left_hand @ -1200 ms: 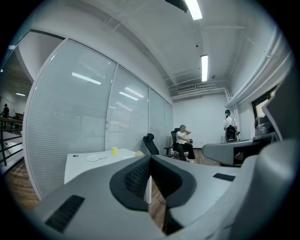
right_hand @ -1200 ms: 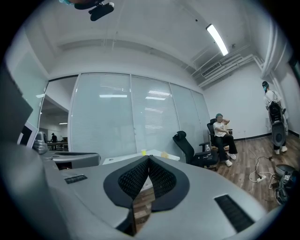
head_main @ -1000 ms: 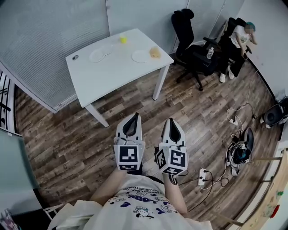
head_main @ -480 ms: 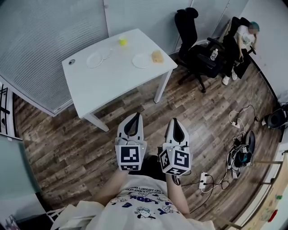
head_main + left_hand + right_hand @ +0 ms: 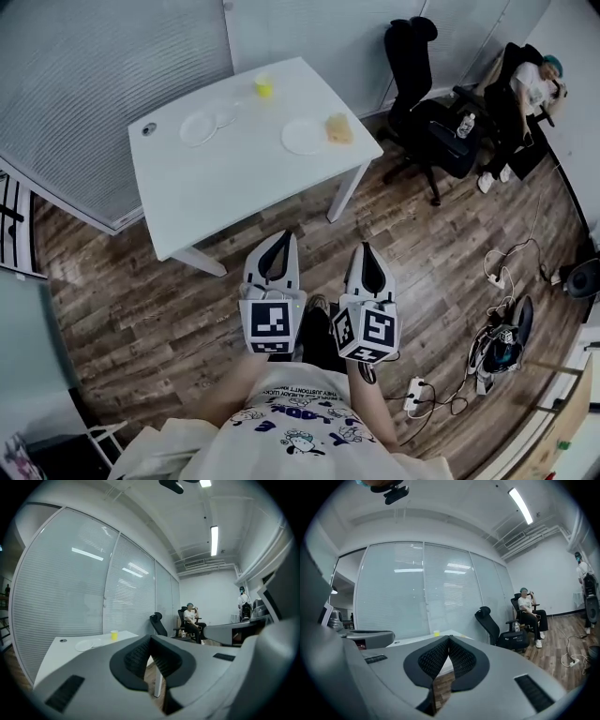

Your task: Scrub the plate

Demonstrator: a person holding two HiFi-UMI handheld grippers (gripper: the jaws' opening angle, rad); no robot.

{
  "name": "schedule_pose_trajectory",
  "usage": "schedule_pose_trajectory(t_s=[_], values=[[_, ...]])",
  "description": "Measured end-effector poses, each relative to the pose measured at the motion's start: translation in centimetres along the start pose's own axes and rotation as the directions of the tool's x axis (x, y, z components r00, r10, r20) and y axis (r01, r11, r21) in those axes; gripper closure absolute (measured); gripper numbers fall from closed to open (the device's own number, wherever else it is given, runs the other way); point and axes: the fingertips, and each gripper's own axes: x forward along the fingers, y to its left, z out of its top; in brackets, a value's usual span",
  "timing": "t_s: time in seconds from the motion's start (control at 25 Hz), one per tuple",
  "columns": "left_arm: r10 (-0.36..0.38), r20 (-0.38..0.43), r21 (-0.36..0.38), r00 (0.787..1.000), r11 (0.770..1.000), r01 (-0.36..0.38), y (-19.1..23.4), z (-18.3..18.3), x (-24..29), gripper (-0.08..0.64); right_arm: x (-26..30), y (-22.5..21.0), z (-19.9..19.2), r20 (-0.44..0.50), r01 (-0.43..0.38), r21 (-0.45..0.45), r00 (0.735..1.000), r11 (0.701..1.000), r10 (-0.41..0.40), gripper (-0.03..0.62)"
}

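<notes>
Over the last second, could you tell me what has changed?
The person has walked closer to the white table, carrying the left hand-held gripper and right hand-held gripper forward. Nothing was grasped or released. Both stay shut and empty; plates, cup and sponge lie unmoved.

No text we can actually read. The only lettering is a print on the person's shirt (image 5: 286,424), well behind both sets of jaws in the head view; it's upside down and too small to make out. The left marker cube (image 5: 270,326), behind the jaws of the left gripper (image 5: 282,238), and the right marker cube (image 5: 367,335), behind the jaws of the right gripper (image 5: 364,247), carry black-and-white square codes, no letters or digits. On the surface (image 5: 234,178) ahead of the jaws we read nothing.
</notes>
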Motion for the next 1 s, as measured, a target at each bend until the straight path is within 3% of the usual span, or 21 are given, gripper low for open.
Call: schedule_pose_trajectory(t_s=[0.6, 1.0], values=[[0.121, -0.017, -0.04, 0.993, 0.992, -0.121, -0.4, 1.8, 14.9, 0.537, 14.4, -6.7, 2.4, -0.045, -0.133, -0.031, 0.99, 0.991, 0.131, 0.598], [0.194, -0.057, -0.046, 0.979, 0.979, -0.196, 0.3, 1.0, 17.2, 0.537, 17.8, -7.7, 0.9, -0.09, -0.182, 0.009, 0.979, 0.983, 0.182, 0.598]])
